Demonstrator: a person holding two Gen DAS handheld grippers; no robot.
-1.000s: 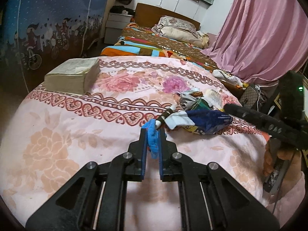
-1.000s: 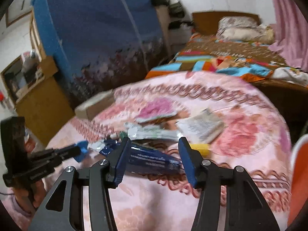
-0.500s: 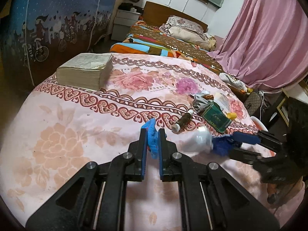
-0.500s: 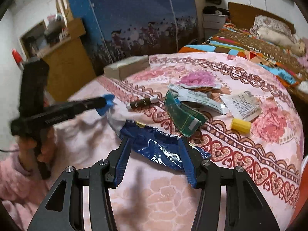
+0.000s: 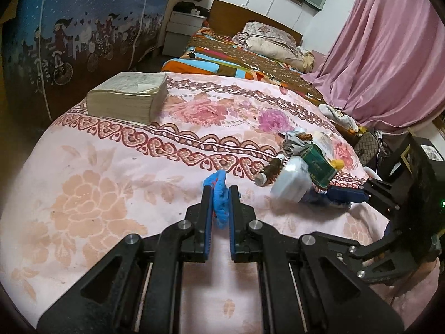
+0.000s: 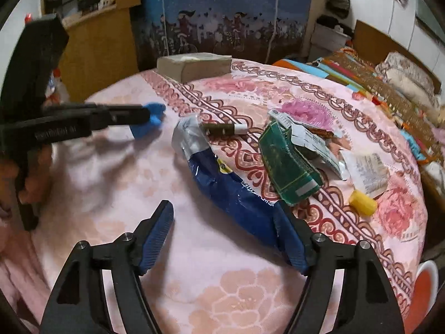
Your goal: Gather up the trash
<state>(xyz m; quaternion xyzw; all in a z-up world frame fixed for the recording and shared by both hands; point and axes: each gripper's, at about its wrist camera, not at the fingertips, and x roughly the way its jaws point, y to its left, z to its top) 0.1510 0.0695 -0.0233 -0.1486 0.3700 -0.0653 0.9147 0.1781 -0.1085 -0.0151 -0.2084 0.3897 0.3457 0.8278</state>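
Note:
My left gripper (image 5: pixel 220 192) is shut on a crumpled blue scrap (image 5: pixel 221 203), held just above the pink flowered cloth; it also shows in the right wrist view (image 6: pixel 151 115). My right gripper (image 6: pixel 225 217) is open over the cloth. A blue and silver snack bag (image 6: pixel 230 189) lies flat, its near end against the right finger. The bag also shows in the left wrist view (image 5: pixel 292 182). Beyond lie a green carton (image 6: pixel 286 164), a brown tube (image 6: pixel 222 129), paper wrappers (image 6: pixel 364 171) and a yellow cap (image 6: pixel 363 202).
A thick old book (image 5: pixel 129 96) lies at the far left of the round table. A bed with a colourful blanket (image 5: pixel 250 58) stands behind, a pink curtain (image 5: pixel 389 55) to the right. An orange and white bin (image 6: pixel 425 286) sits at the table's right edge.
The right gripper has opened wider and the blue bag now lies flat on the cloth, off to its right finger. The left gripper still holds the blue scrap.

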